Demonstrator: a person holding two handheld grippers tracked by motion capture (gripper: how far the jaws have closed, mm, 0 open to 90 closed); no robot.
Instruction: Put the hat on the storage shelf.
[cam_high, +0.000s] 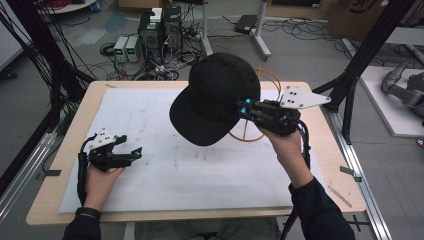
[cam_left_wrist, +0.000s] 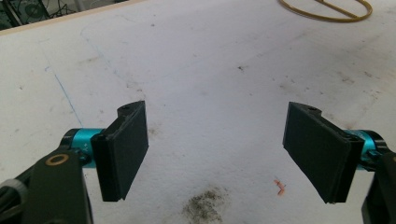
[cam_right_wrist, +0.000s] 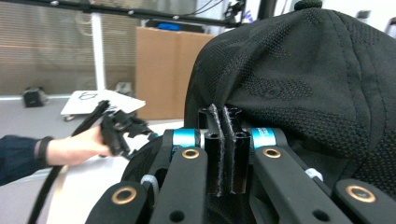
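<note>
A black cap (cam_high: 215, 97) is held aloft above the far right part of the worktop (cam_high: 75, 125), clear of the white mat (cam_high: 165, 165) that covers it. The right claw (cam_high: 243, 107) is clamped on the cap's fabric at the side of the crown; in the right gripper view its jaws are seen pressed together with a thin fold of cloth between them. The brim is turned down and toward the left. An orange wire ring stand (cam_high: 250, 134) is seen on the mat behind and below the cap. The left claw (cam_high: 131, 155) is held low over the mat at the near left, its jaws set wide apart with nothing between them. Dirt marks (cam_left_wrist: 205, 207) are noted on the mat.
</note>
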